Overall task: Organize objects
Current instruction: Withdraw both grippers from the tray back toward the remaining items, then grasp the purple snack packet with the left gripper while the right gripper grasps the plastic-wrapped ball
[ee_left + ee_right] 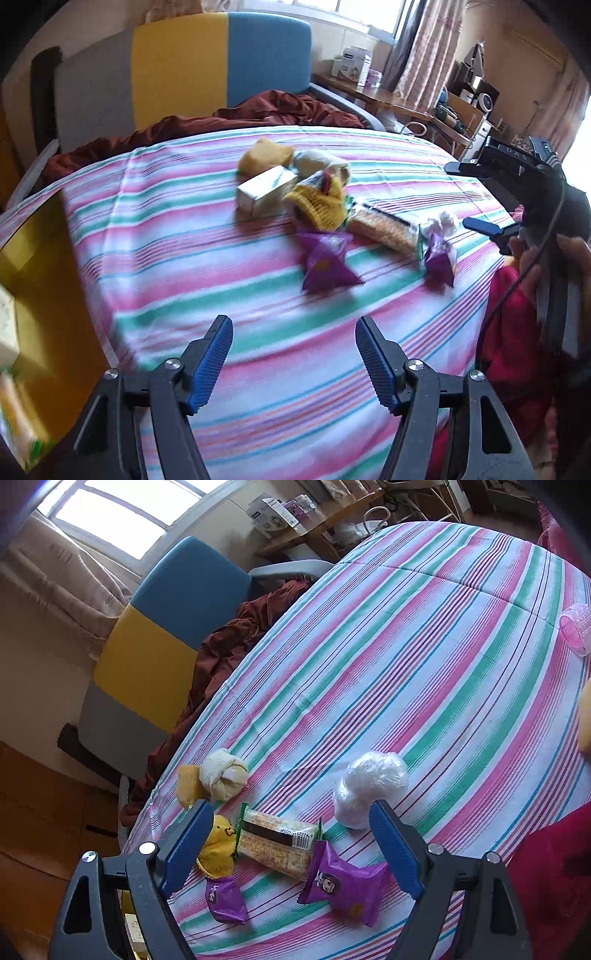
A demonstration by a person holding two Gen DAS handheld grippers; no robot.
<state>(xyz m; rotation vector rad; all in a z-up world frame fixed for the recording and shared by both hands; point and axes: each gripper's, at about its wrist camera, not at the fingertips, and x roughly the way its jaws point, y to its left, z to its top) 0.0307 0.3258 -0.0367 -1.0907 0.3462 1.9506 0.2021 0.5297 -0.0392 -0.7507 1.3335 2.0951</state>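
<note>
A striped bedsheet (424, 657) in pink, green and white covers the bed and carries everything else. Past its far edge lie a rumpled rust-brown blanket (229, 646) and a headboard (177, 66) panelled in grey, yellow and blue. At the bed's left edge, in the left wrist view, stands a yellow cardboard box (48, 280) with pale packets inside it.

The snacks and small items sit in a loose cluster near the middle of the sheet. The largest is a cracker packet (277, 840) in clear wrap, lying flat with a barcode on its end. Touching its near end is a purple snack pouch (343, 886), and a second purple pouch (225, 899) lies just beside, toward the left edge. A yellow mesh bag (218, 843) rests against the cracker packet's other side. Behind these are a rolled cream sock (223, 775) and a tan sponge-like lump (186, 782), touching each other. A small cream carton (266, 188) appears blurred, so its print cannot be read. A crumpled clear plastic ball (369, 786) sits apart to the right, and a pink ribbed cup (576, 627) lies near the far right edge.

The left gripper (293, 360) hovers over bare sheet, jaws partly spread, nothing between them. The right gripper (291, 845) stands wide above the cracker packet and pouch, pads not pressing on either.
</note>
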